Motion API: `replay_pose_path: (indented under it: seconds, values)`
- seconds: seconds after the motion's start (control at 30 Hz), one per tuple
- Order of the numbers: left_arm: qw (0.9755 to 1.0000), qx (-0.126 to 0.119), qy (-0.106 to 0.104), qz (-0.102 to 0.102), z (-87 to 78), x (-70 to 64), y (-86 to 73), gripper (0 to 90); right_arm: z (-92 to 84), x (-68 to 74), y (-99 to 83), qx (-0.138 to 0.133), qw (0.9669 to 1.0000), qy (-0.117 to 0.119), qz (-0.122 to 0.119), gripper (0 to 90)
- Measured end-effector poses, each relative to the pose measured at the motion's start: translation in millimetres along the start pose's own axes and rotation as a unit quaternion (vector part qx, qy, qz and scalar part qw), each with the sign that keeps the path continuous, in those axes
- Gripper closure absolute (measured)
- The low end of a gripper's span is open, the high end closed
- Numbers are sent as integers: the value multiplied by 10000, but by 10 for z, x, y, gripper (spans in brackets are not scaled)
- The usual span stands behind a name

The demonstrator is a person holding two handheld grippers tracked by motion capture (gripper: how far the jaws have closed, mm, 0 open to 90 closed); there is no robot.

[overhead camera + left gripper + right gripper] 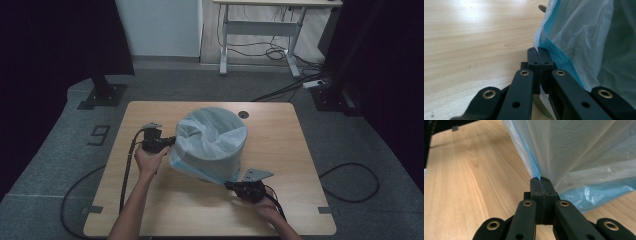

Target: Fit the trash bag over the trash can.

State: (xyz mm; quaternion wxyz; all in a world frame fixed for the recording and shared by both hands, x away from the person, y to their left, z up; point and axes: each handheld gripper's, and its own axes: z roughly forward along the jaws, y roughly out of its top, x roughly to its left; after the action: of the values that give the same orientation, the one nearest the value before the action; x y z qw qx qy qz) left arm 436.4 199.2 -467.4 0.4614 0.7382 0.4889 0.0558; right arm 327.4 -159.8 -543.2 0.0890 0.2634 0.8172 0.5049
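High view: grey round bin [212,145] mid-counter [295,200], draped in a thin blue-white plastic liner bag [210,135], hem pulled down toward the base on both sides. Left hand-held gripper [170,141] at the bin's left flank, right hand-held gripper [231,185] at the near right foot. Left gripper view: jaws pressed together, bag [579,42] hem pinched between the tips, just above the wood. Right gripper view: jaws shut tight on a pleated corner of the bag [584,157], film stretched taut from the pinch up to the bin wall. Likely step: drawing the liner down over the bin. Risks, as judgement: film thin and under tension at the right pinch, so a harder pull could tear it at the pleat or slip it out of the jaws; uneven pull from the two sides could skew the bag or drag and tip the light bin across the counter; tips low, so scraping the wood possible. Top of the bag looks slack and puckered, may bunch instead of seating on the rim.
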Motion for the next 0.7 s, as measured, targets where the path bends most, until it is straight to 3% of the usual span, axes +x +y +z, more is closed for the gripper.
replay_pose_path:
  seconds: [0.13, 0.3, 0.47, 0.5, 0.6, 0.63, 0.67, 0.7]
  values:
    - [9999, 117, -12, -60, 129, 18, -62, 899, 40, -94, -35, 193, 9994, -291, 68, 888]
    - [9999, 152, -10, -80, 183, 25, -91, 898, 21, -167, -21, 110, 9988, -442, 201, 883]
    - [10000, 90, -18, -9, 129, 12, -91, 898, -94, -149, 22, -158, 9984, -495, 227, 742]
    - [10000, 43, -25, 10, 96, 5, -96, 892, -182, -137, 57, -334, 9976, -562, 229, 649]
    - [9999, -52, -62, 92, 44, 2, -102, 741, -260, -132, 86, -457, 9968, -605, 251, 596]
    - [9998, -130, -51, 142, 1, 3, -109, 677, -347, -135, 102, -585, 9957, -667, 267, 539]
    - [9997, -198, -55, 158, -25, 3, -114, 677, -347, -135, 102, -585, 9957, -667, 267, 539]
    - [9994, -276, -57, 223, -71, 1, -118, 616, -371, -140, 104, -625, 9954, -664, 289, 512]
